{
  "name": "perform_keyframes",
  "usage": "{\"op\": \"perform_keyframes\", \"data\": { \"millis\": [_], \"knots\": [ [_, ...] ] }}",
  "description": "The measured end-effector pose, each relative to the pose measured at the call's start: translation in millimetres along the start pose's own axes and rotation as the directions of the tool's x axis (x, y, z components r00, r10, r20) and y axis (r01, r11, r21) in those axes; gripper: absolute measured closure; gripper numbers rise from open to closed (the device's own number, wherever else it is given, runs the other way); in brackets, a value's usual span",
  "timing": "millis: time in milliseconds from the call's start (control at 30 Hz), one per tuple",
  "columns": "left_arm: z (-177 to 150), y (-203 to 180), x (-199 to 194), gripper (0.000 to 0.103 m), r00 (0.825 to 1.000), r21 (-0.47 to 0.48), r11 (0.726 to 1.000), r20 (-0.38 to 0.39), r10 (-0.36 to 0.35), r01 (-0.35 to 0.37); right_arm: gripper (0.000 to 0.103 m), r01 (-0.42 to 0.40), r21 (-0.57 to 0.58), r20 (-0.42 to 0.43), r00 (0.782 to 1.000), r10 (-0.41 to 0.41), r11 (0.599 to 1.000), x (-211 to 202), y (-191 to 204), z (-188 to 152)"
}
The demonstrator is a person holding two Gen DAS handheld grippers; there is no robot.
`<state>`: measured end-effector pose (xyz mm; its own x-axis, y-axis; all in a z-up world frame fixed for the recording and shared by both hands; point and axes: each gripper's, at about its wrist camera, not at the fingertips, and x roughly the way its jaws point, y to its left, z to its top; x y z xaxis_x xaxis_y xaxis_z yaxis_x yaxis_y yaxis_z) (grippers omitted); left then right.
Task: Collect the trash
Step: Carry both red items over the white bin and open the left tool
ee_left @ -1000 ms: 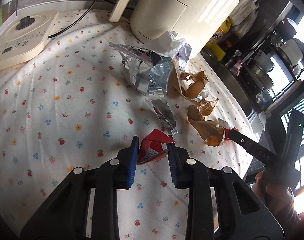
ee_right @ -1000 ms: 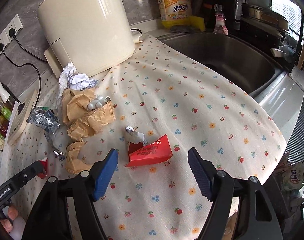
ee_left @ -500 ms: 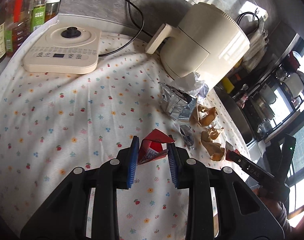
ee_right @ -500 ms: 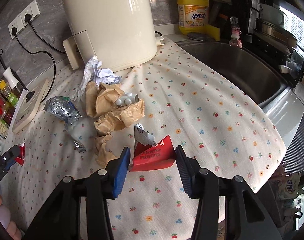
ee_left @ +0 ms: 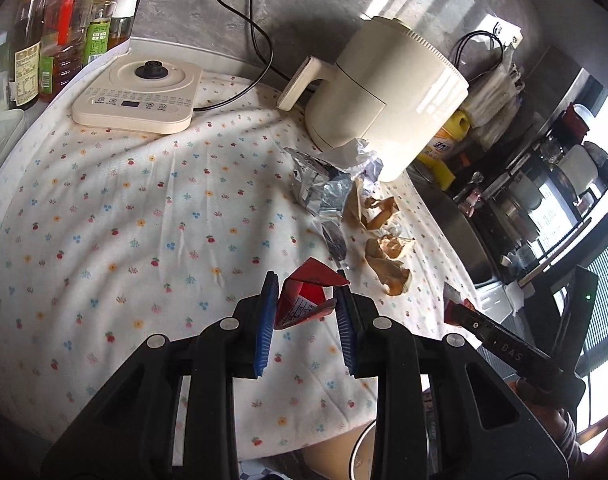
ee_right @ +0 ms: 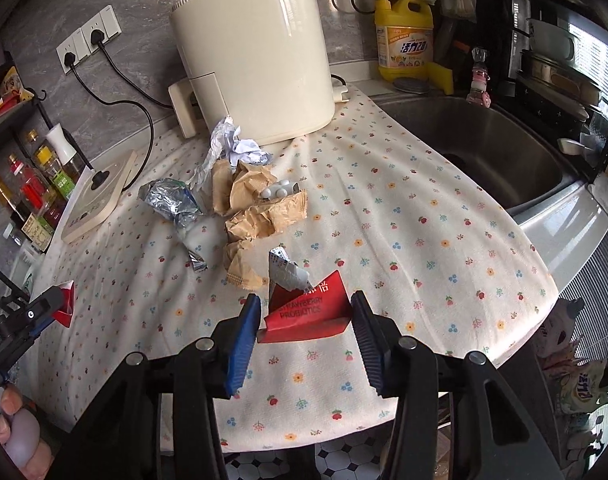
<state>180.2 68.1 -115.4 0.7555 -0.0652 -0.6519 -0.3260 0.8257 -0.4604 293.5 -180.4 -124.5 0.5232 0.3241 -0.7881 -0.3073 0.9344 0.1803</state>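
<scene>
My left gripper [ee_left: 306,312] is shut on a crumpled red packet [ee_left: 308,298] and holds it above the flowered cloth. My right gripper [ee_right: 306,322] is shut on a red strawberry-probiotics carton [ee_right: 308,314] with a crushed silver wrapper [ee_right: 286,272] at its top, lifted over the cloth. On the cloth lie crumpled brown paper bags [ee_right: 260,208], a silver foil bag [ee_right: 172,200] and white crumpled paper [ee_right: 234,146]. The same heap shows in the left wrist view [ee_left: 360,216].
A cream air fryer [ee_right: 252,64] stands behind the heap. A flat cream appliance base [ee_left: 138,96] sits at the far left with bottles [ee_left: 60,20] beside it. A steel sink [ee_right: 476,148] lies to the right, with a yellow detergent bottle [ee_right: 404,44] behind it.
My right gripper closed on the red carton and lifted it. My left gripper rose and drew back with its red packet, so more of the counter shows.
</scene>
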Motion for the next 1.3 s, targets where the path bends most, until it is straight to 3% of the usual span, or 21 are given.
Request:
{"op": "perform_keyframes", "data": {
  "millis": [500,933,1133,1300],
  "knots": [
    [-82,-91,-5,0.075,0.996,0.049,0.998,-0.079,-0.037,0.041,0.057,-0.009,0.014,-0.005,1.000,0.009,1.000,-70,-82,-52],
    [-157,-140,3,0.075,0.988,0.035,0.998,-0.145,-0.048,0.053,0.056,0.027,-0.002,-0.071,0.997,-0.027,1.000,-89,-147,-106],
    [-202,-160,23,0.075,0.975,0.018,0.996,-0.210,-0.078,0.084,0.056,0.054,0.005,-0.101,0.993,-0.053,0.999,-101,-181,-137],
    [-244,-179,46,0.075,0.950,0.009,0.991,-0.285,-0.123,0.132,0.056,0.098,0.022,-0.114,0.989,-0.095,0.995,-116,-212,-161]
  ]
}}
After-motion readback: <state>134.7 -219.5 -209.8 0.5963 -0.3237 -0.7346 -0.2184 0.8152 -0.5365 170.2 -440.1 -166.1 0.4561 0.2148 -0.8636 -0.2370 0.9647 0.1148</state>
